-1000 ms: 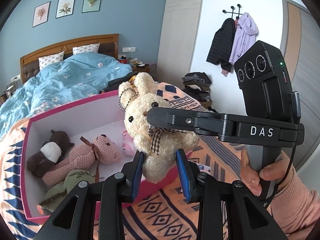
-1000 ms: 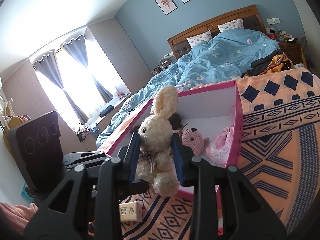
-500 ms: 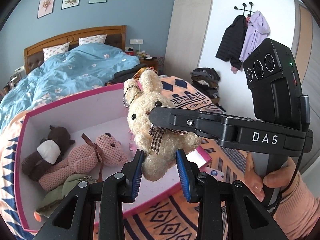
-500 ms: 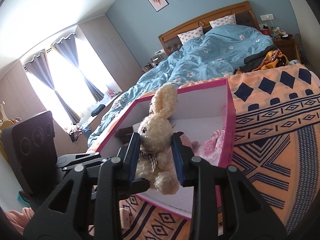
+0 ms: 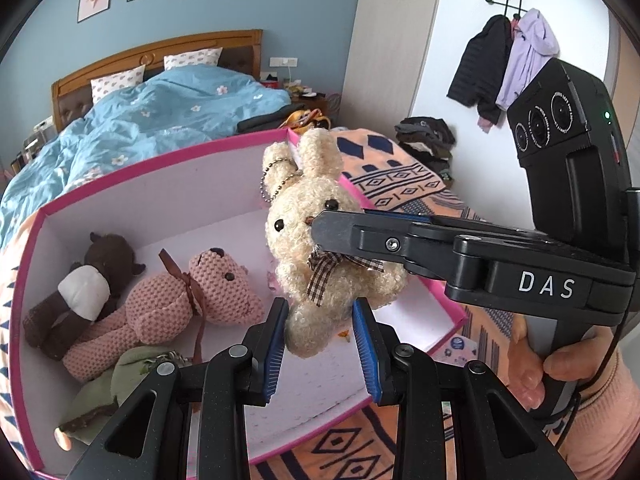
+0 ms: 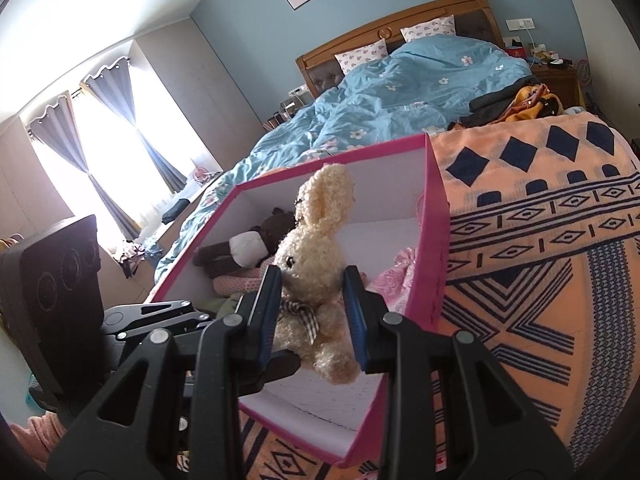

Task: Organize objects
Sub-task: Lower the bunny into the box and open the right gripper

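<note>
the cream bunny [image 5: 320,252] hangs upright, ears up and feet down, directly over the open pink box [image 5: 160,168] on the patterned bed cover [image 6: 540,240]. both tools hold it: the left gripper [image 5: 320,336] pinches its lower body and one leg, and the right gripper [image 6: 312,312] pinches its torso at the level of the checked bow (seen from the left wrist view, the right fingers [image 5: 340,236] cross the bunny's neck from the side). neither pair of fingers is spread; each is pressed into the plush.

the deciding relation is vertical: the bunny's long axis points down into the box, with its feet above the bare white floor at the near right part of the box. the release needs only a further descent, judged from this alignment.

box contents: a brown plush [image 5: 80,292] at the far left, a pink knitted bear [image 5: 176,312] lying across the middle, a green plush [image 5: 128,380] beneath it, and a pink frilly item [image 6: 400,276] against the right wall.
</note>
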A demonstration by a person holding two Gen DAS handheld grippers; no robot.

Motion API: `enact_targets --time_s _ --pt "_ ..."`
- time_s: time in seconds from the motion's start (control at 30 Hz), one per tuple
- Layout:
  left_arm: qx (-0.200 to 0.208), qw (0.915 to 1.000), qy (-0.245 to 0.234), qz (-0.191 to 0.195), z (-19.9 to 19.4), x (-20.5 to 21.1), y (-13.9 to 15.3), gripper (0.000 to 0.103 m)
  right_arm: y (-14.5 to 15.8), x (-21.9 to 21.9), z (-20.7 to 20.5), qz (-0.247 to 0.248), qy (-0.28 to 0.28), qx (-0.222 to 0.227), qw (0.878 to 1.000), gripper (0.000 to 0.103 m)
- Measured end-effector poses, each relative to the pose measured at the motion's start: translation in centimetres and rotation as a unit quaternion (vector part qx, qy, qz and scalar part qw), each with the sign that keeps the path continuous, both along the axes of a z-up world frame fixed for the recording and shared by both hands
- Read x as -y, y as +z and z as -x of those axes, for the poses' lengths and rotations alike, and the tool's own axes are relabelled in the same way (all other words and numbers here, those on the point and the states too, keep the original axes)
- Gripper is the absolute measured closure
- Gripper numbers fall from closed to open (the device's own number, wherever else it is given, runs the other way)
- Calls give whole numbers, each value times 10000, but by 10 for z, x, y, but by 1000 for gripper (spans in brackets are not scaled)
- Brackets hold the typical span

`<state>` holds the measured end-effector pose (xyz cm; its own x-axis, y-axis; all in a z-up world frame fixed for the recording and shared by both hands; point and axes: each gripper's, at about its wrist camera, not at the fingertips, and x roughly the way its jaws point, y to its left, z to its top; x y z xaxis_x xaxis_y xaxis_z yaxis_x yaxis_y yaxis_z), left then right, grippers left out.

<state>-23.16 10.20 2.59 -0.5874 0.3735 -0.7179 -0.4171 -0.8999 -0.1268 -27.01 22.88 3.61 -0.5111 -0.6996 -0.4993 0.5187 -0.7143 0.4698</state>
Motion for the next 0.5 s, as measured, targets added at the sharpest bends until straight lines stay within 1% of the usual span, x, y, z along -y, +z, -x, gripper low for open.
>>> enact_targets --time_s 0.07,0.2,0.27,0.3,0.33,0.5 --pt "19 10000 9 50 0 -1 -3 70 -1 1 0 -76 -3 -11 10000 69" --pt "-33 9998 63 200 -1 -2 -5 69 0 7 -2 -378 -50 -104 9992 69" --pt "-65 9997 82 225 -2 -1 -5 66 0 9 -3 -548 -113 -143 9983 69" --pt "-73 9996 101 234 -3 0 -4 61 0 9 -3 -622 -132 -173 9978 69" --pt "-77 9996 123 234 -3 1 -4 58 0 10 -4 -663 -139 -190 9975 69" --pt "-157 9994 198 244 -7 5 -4 57 1 11 -8 -745 -189 -235 9968 69"
